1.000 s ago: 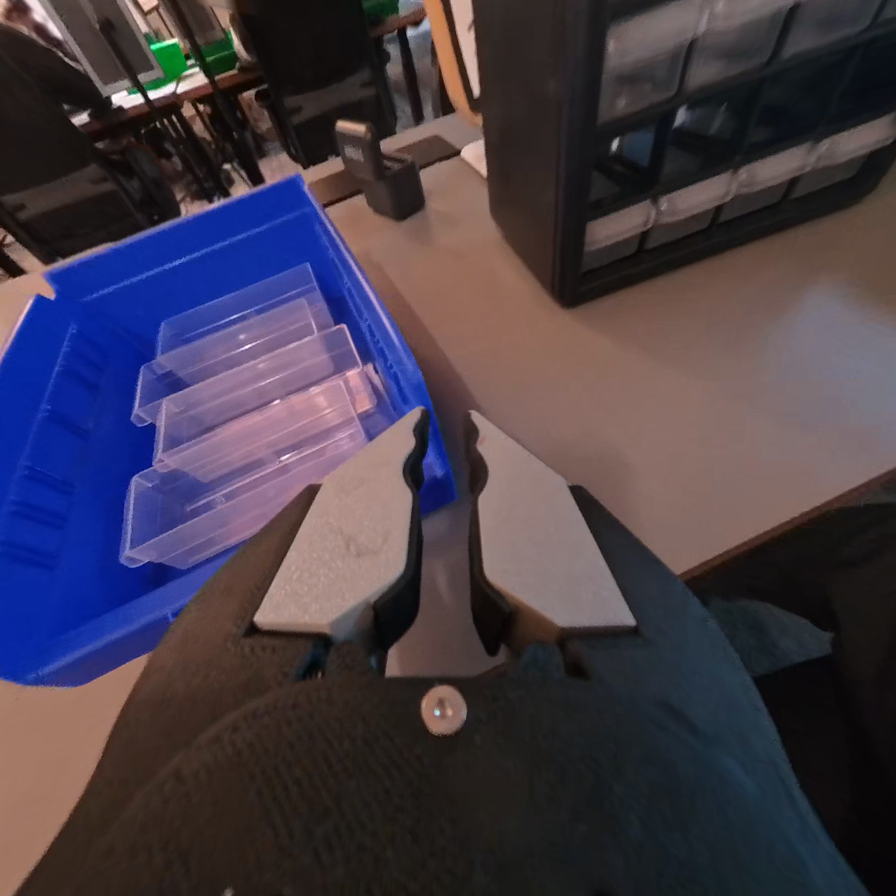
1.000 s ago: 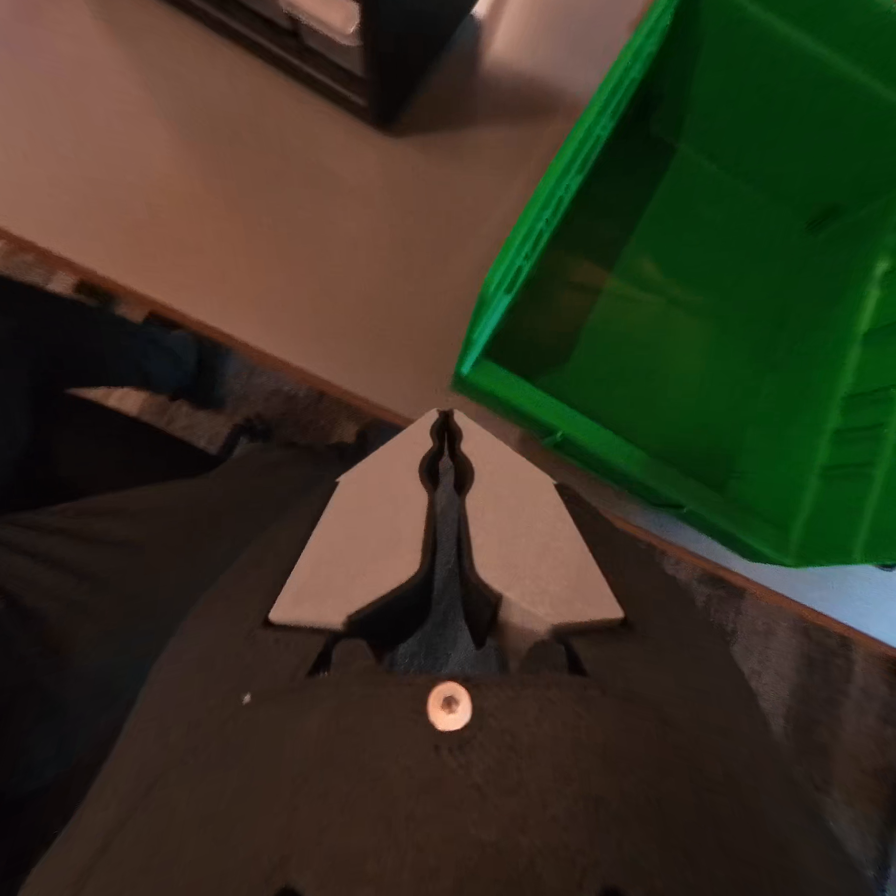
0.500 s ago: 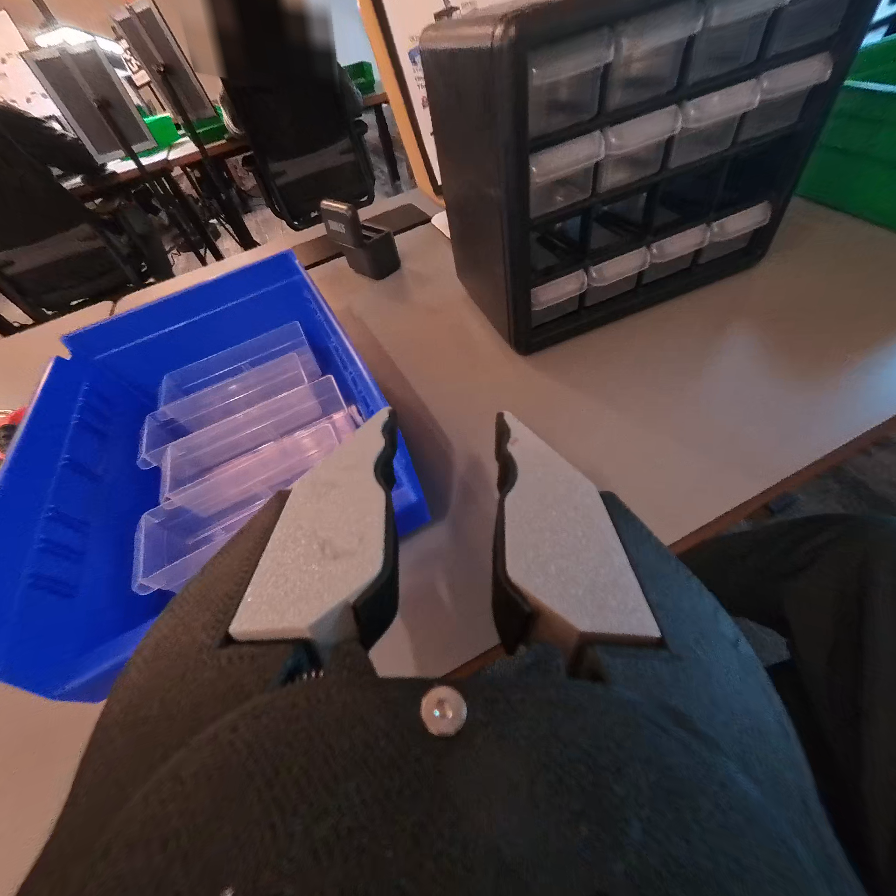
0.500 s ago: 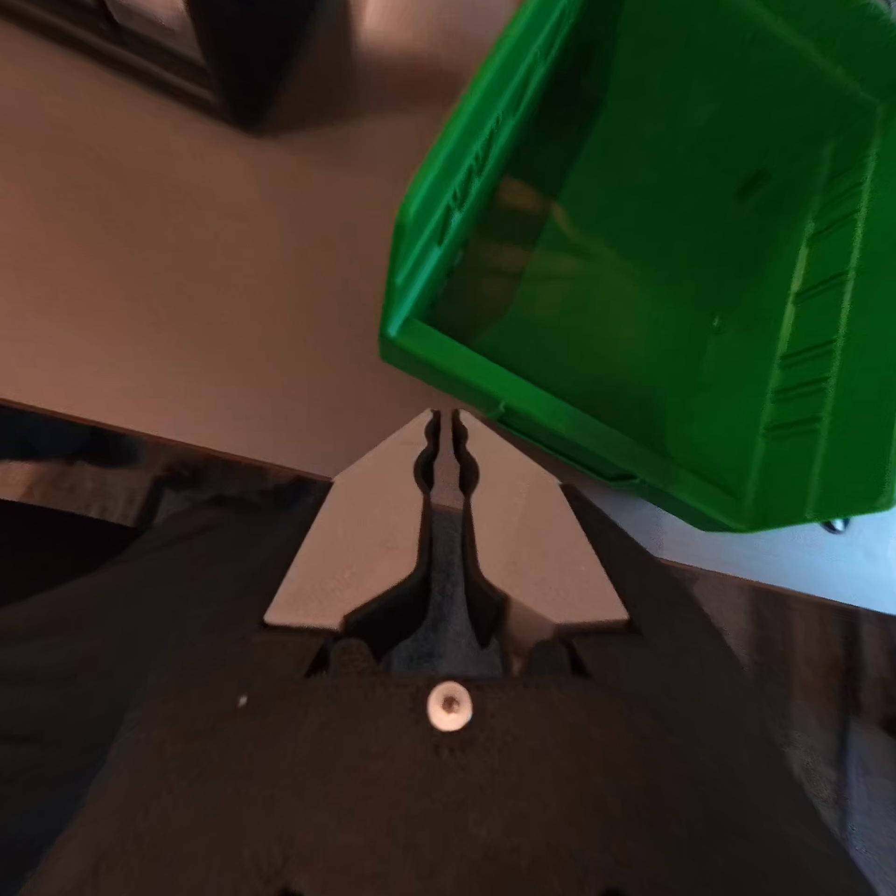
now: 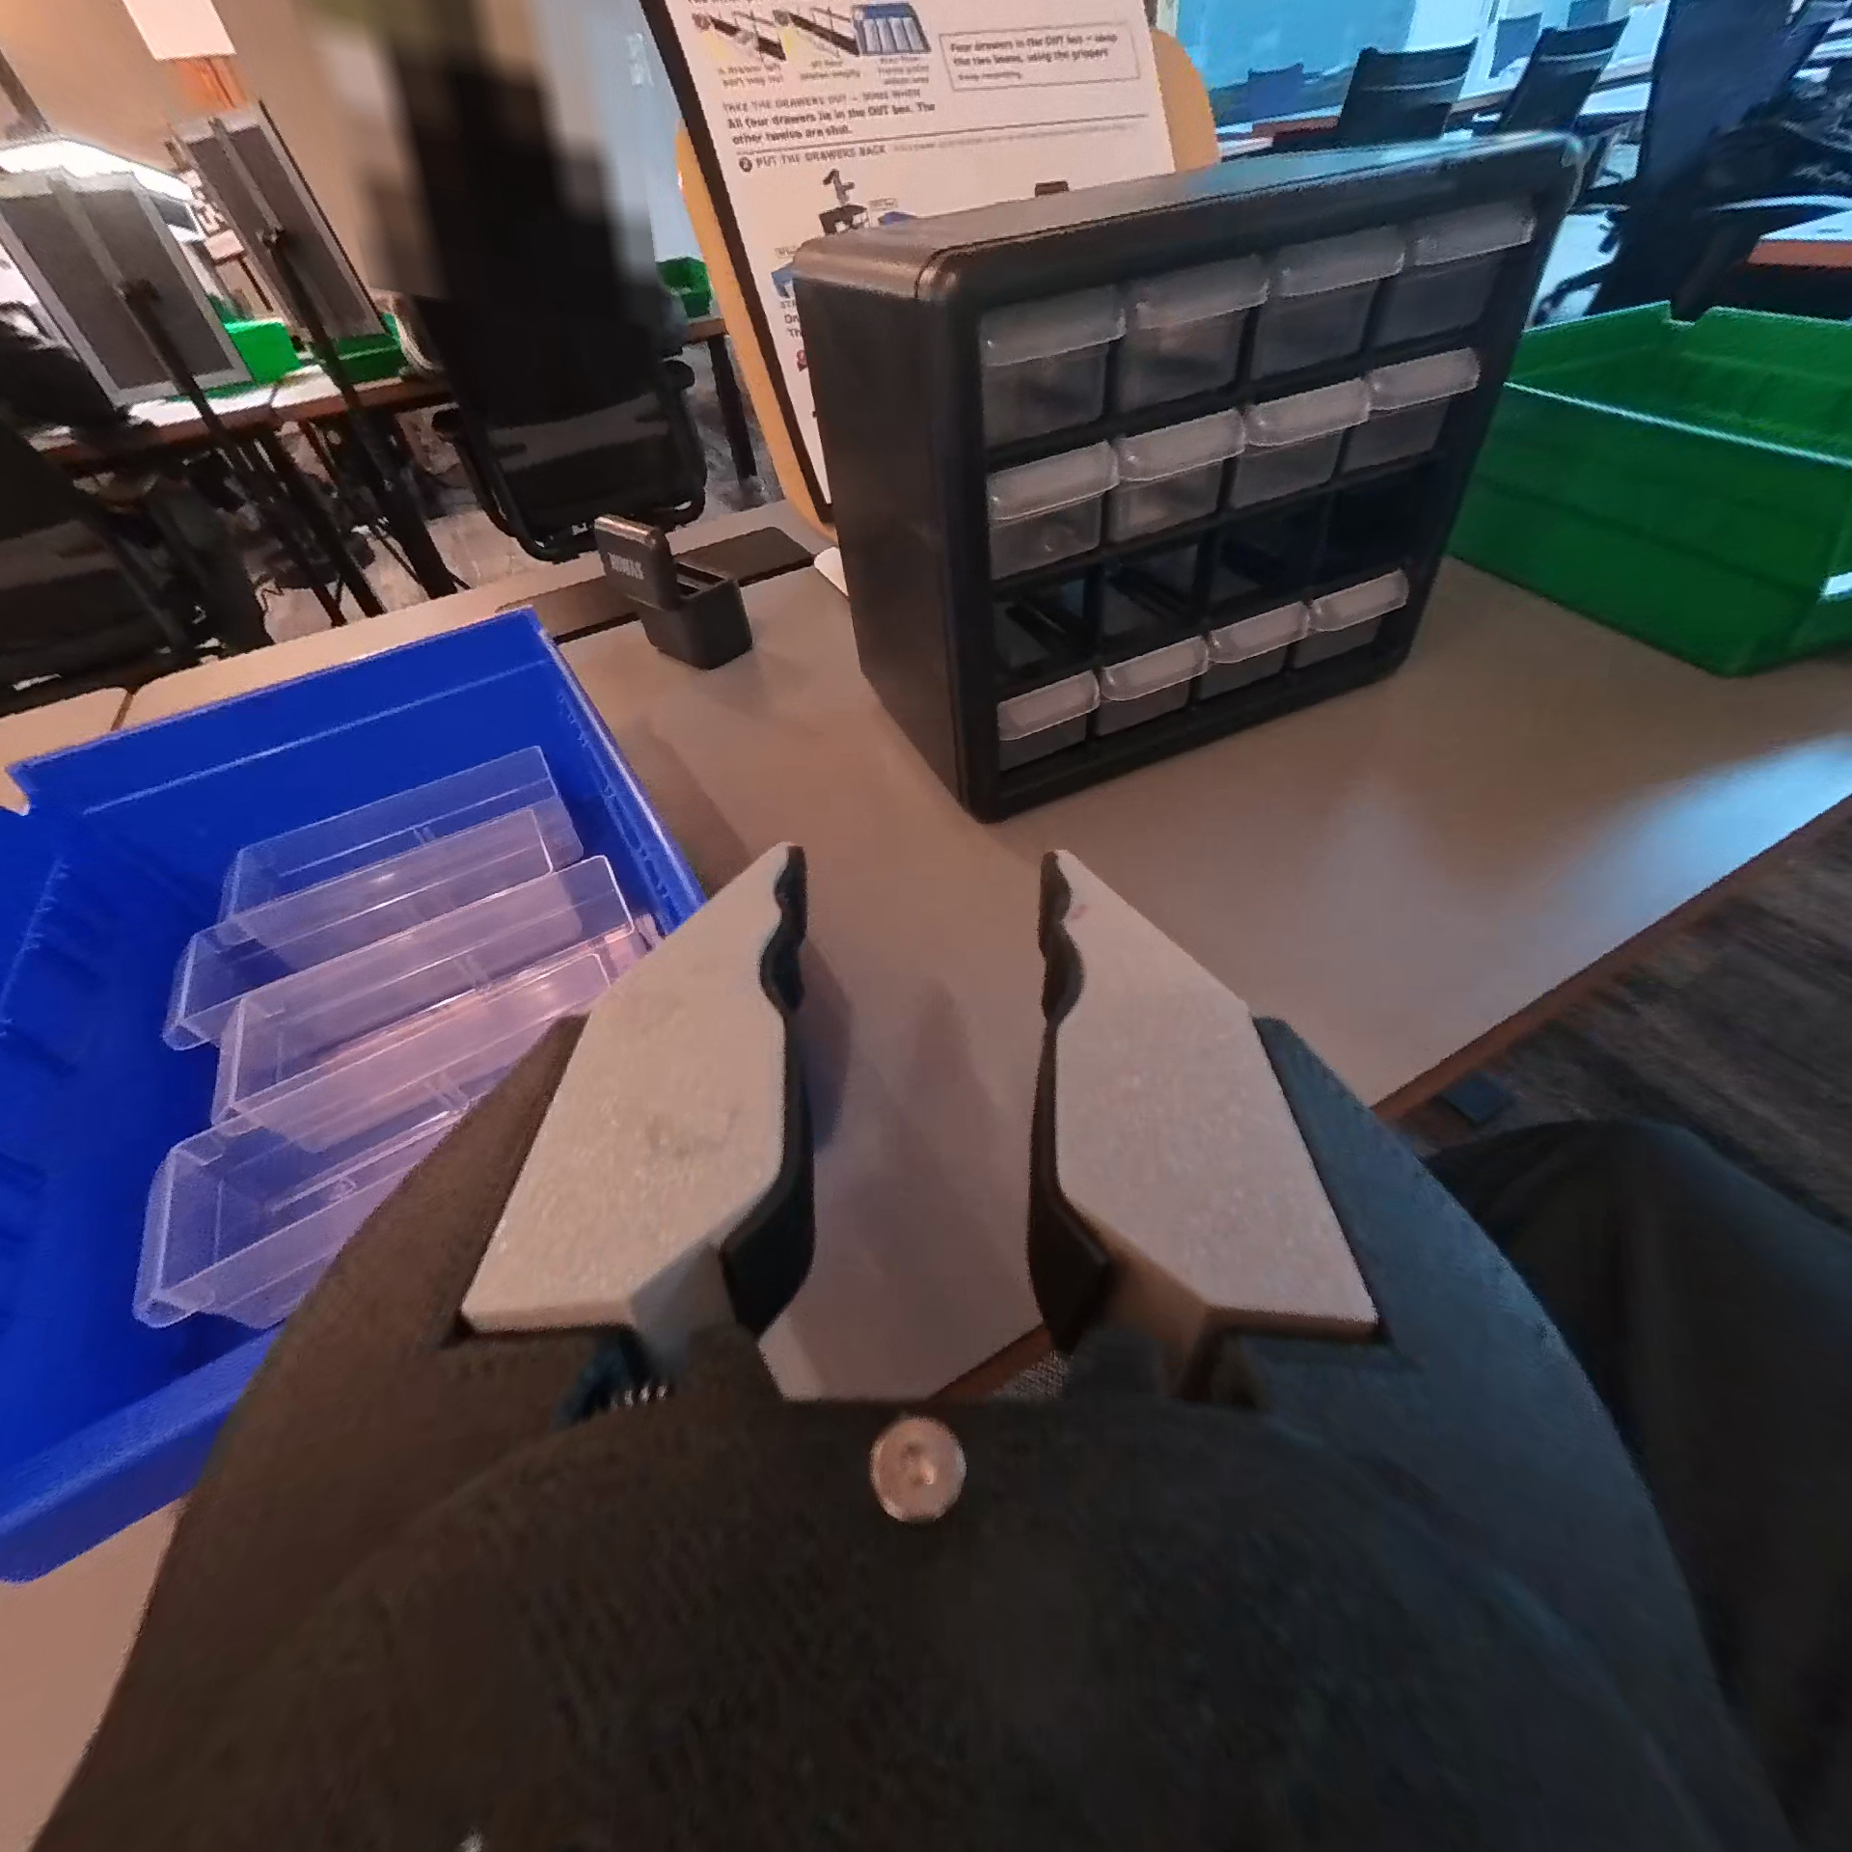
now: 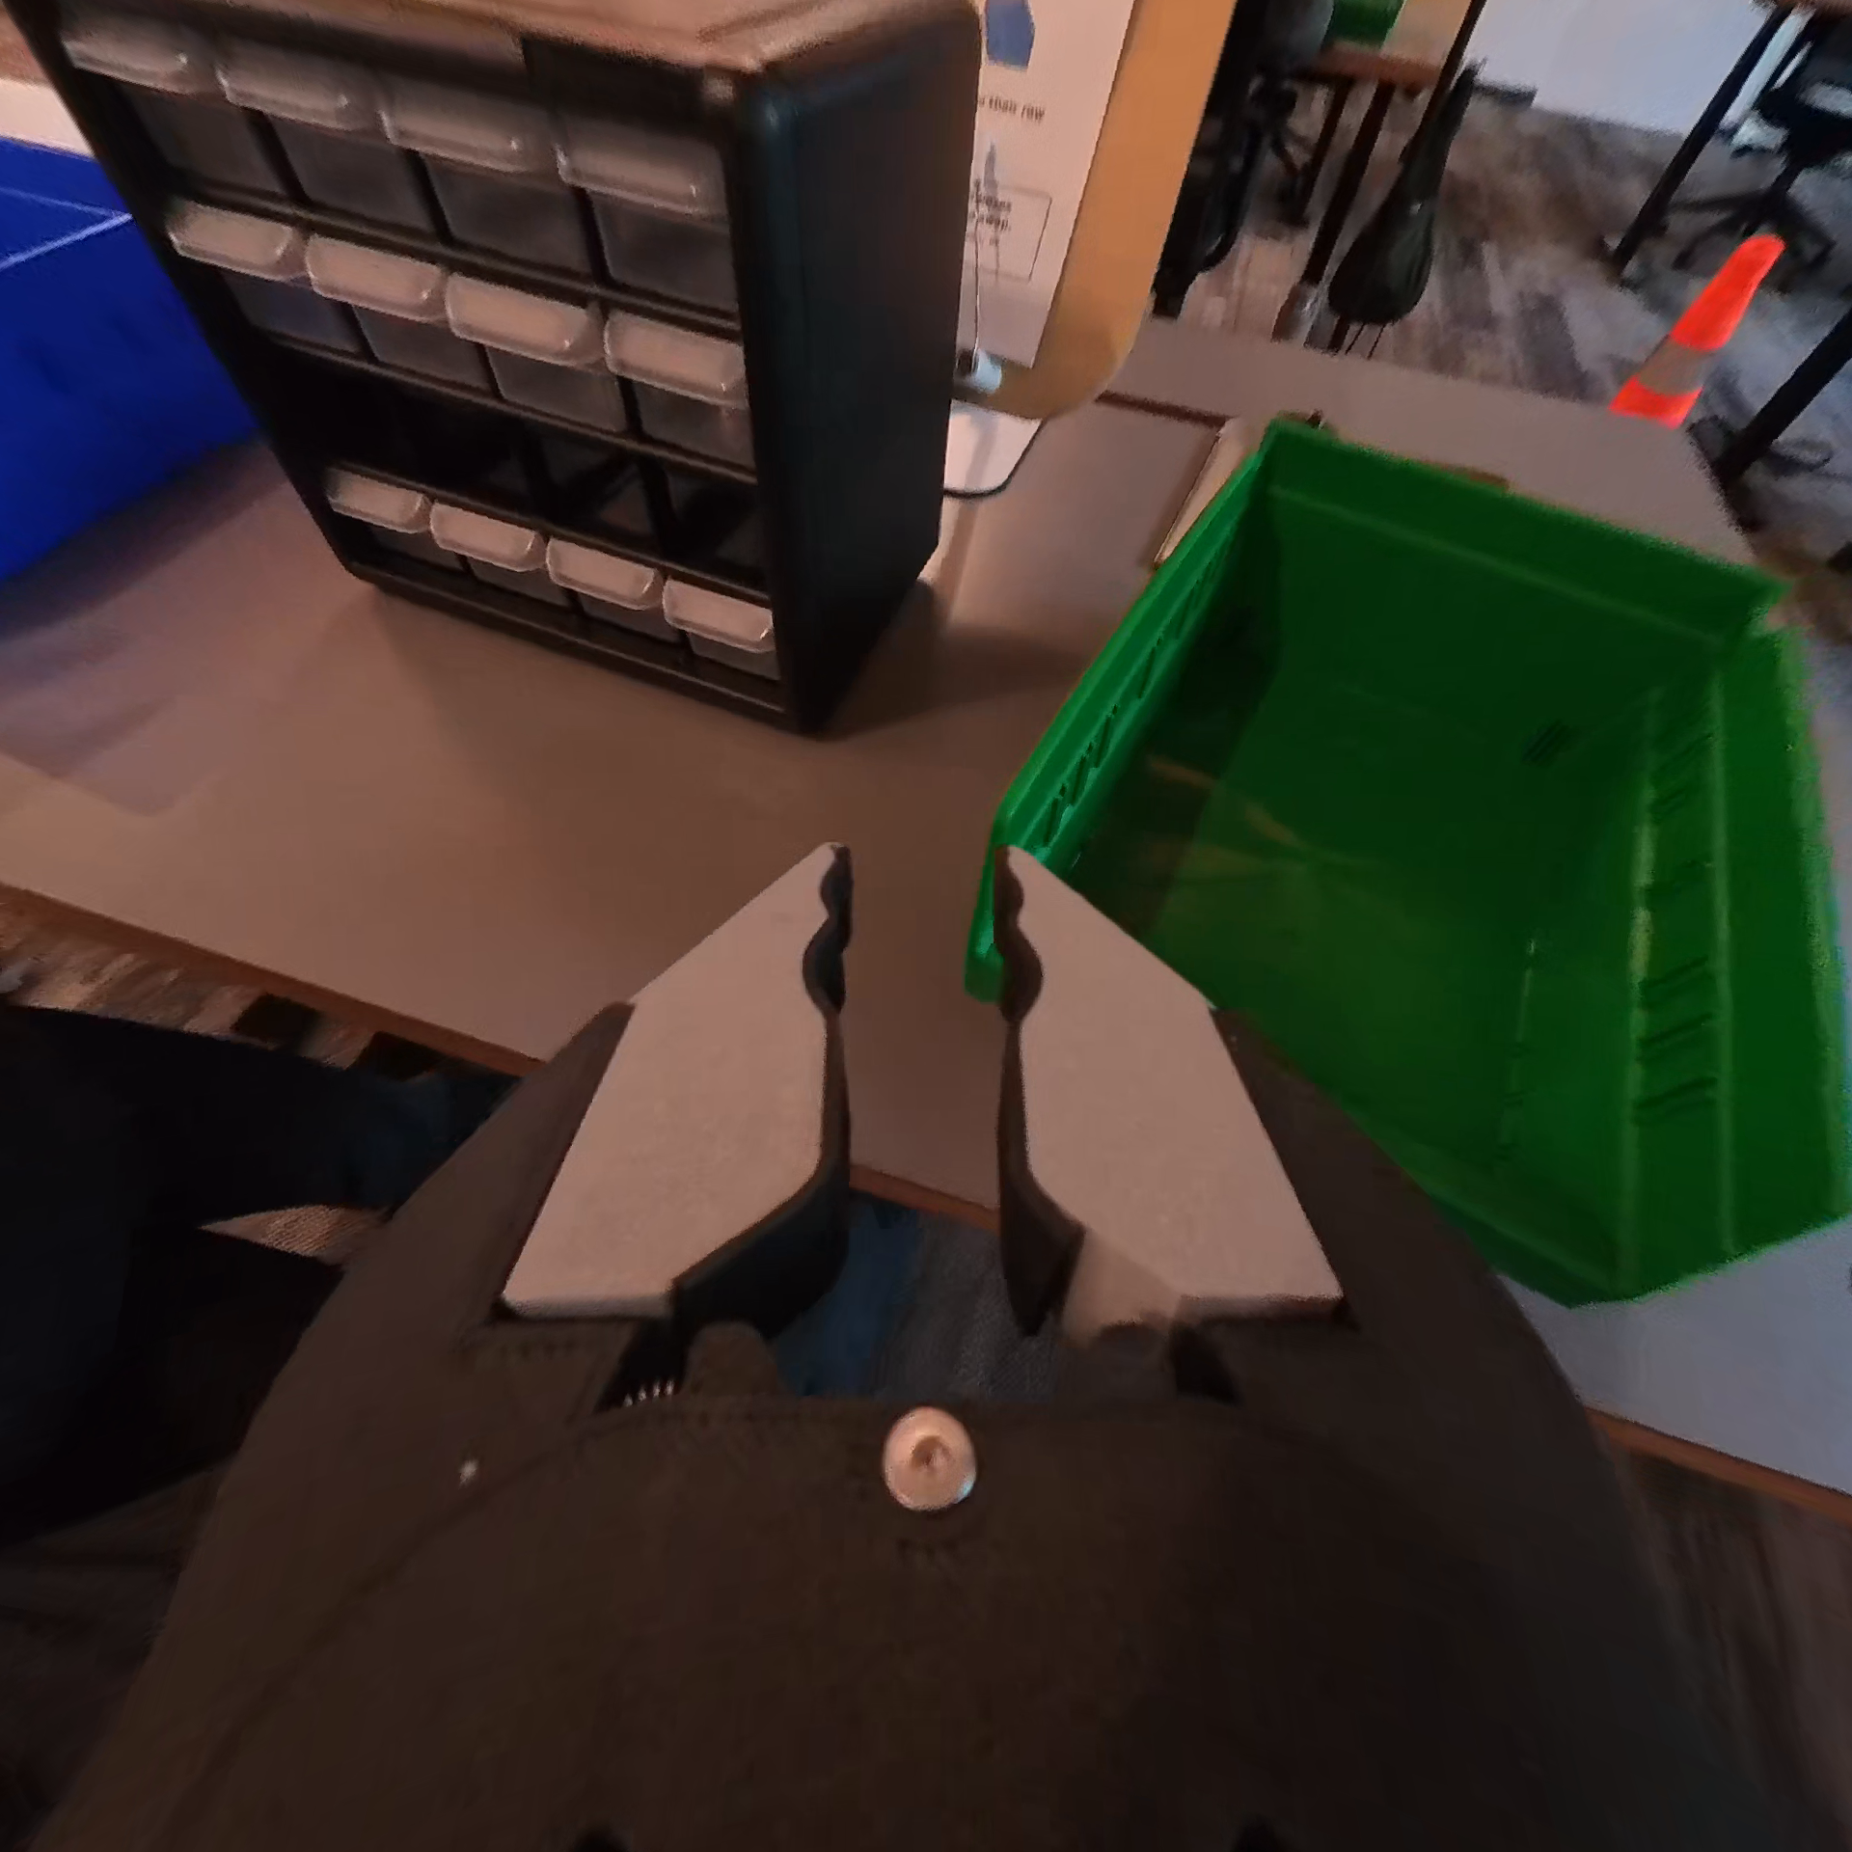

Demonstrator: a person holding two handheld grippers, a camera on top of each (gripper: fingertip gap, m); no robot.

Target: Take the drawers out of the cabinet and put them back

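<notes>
Grey laminate tabletop [image 5: 1303,902] carries three main items. Black plastic small-parts cabinet [image 5: 1183,471] stands upright mid-table, a grid of four rows by four columns; rows one, two and four hold clear plastic drawers [image 5: 1183,321] pushed in, while the third row from the top shows four dark, vacant slots [image 5: 1203,571]. Blue plastic bin [image 5: 301,762] sits on the table to the cabinet's left, apart from it; inside lie four clear plastic drawers [image 5: 401,962] side by side, open tops upward, the nearest partly hidden behind the left gripper. Green plastic bin [image 6: 1453,832] sits to the cabinet's right, just beside it but not touching, with nothing seen inside. Left gripper [image 5: 914,882], grey fingers on a black body, hovers over the near table edge between the blue bin and the cabinet, jaws spread wide, nothing between them. Right gripper [image 6: 920,882] of the same build hovers over the near edge beside the green bin's front corner, jaws parted by a narrower gap, also holding nothing. Behind the cabinet, a white printed instruction board [image 5: 932,120] leans upright; a small black holder [image 5: 691,611] stands on the table between the blue bin and the cabinet, towards the back. Right wrist view is somewhat motion-blurred. Orange traffic cone [image 6: 1704,321] on the floor beyond.
</notes>
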